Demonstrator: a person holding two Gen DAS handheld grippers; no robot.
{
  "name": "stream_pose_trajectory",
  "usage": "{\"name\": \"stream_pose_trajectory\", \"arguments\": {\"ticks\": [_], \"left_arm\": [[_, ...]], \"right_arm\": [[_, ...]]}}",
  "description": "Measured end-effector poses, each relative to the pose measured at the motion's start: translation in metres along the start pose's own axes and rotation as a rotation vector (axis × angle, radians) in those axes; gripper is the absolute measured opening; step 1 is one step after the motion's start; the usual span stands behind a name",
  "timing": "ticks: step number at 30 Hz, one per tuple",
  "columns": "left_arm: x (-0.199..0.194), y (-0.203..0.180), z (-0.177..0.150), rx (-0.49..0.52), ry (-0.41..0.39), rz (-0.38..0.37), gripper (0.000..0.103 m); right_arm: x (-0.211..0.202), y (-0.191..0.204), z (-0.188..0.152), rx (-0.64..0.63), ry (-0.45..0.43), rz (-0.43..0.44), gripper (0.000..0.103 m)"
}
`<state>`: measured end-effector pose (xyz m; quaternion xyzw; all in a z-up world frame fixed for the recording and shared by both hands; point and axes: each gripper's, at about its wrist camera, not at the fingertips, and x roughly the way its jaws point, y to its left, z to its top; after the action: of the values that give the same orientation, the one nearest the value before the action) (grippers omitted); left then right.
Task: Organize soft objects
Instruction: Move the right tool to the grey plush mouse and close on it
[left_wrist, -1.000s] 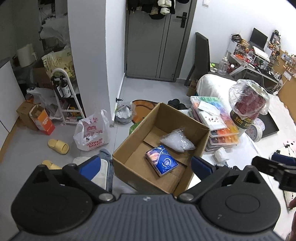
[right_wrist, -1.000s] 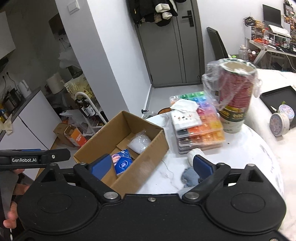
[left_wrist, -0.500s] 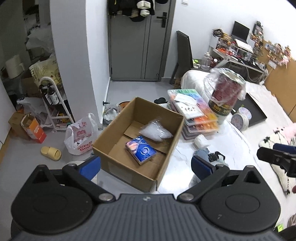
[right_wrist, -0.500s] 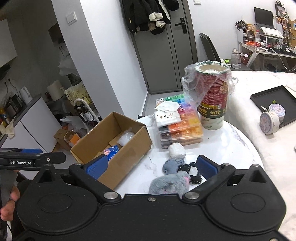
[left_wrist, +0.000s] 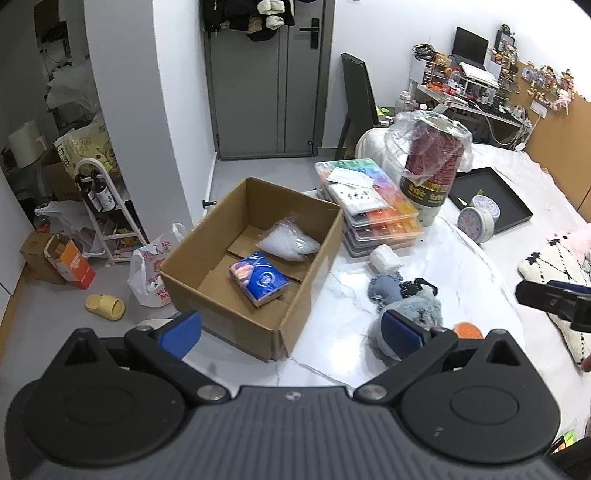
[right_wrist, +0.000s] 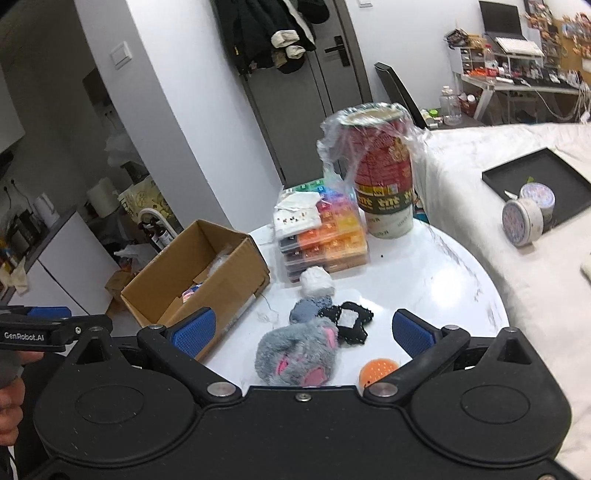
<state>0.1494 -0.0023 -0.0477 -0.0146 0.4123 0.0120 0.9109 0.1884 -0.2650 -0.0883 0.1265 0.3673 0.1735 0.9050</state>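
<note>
left wrist view: the left gripper (left_wrist: 290, 332) stands open, nothing between its blue pads (left_wrist: 181, 332). landmark: the box (left_wrist: 255, 258), open-topped, on the white table (left_wrist: 461, 280). inside the box lie a blue packet (left_wrist: 258, 278) and, just behind it, a clear bag (left_wrist: 288, 243). right of the box, on the table, sits a cluster of soft items: a white roll (left_wrist: 384, 256) nearest the far end, a blue-grey piece (left_wrist: 386, 288) and a black piece (left_wrist: 421, 286) next, then a grey plush (left_wrist: 417, 314) partly behind the right pad, with an orange ball (left_wrist: 467, 329) just beside it. behind the roll, right of the box's far corner, is a stack of bead cases (left_wrist: 380, 214), and a wrapped cup stack (left_wrist: 432, 162) stands just beyond the cases. the right gripper (left_wrist: 554, 301) shows only as a black tip at the right edge. right wrist view: the right gripper (right_wrist: 301, 334) is fully open and empty, having just finished widening. the box (right_wrist: 207, 273) lies to the left on the table (right_wrist: 443, 280). right of the box: the roll (right_wrist: 316, 280), the blue-grey piece (right_wrist: 308, 310), the black piece (right_wrist: 349, 321), the plush (right_wrist: 297, 354) between the pads but untouched, and the ball (right_wrist: 378, 371) at the plush's right. the cases (right_wrist: 325, 236) and cup stack (right_wrist: 384, 173) stand behind. the left gripper (right_wrist: 55, 330) juts in left of the box, above a hand (right_wrist: 9, 406).
</note>
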Motion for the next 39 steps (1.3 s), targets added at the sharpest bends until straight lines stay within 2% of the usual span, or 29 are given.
{"name": "stream_pose_trajectory", "arguments": {"ticks": [7, 14, 18, 26, 28, 31, 39], "left_arm": [[0.008, -0.018, -0.008, 0.021, -0.003, -0.025, 0.102], [0.024, -0.036, -0.019, 0.044, 0.015, -0.055, 0.100], [0.037, -0.048, -0.027, 0.055, 0.048, -0.064, 0.094], [0.067, -0.061, -0.036, 0.035, 0.112, -0.079, 0.076], [0.073, -0.063, -0.037, 0.029, 0.127, -0.083, 0.071], [0.082, -0.063, -0.037, 0.012, 0.134, -0.093, 0.067], [0.100, -0.065, -0.032, -0.012, 0.135, -0.138, 0.058]], "right_arm": [[0.012, -0.015, -0.014, 0.068, 0.004, 0.017, 0.102], [0.029, -0.022, -0.028, 0.121, 0.055, 0.032, 0.100], [0.033, -0.024, -0.032, 0.139, 0.071, 0.040, 0.098], [0.046, -0.035, -0.038, 0.219, 0.124, 0.062, 0.080], [0.050, -0.037, -0.038, 0.230, 0.133, 0.061, 0.078], [0.055, -0.039, -0.038, 0.251, 0.138, 0.057, 0.077], [0.073, -0.047, -0.037, 0.358, 0.173, 0.084, 0.061]]}}
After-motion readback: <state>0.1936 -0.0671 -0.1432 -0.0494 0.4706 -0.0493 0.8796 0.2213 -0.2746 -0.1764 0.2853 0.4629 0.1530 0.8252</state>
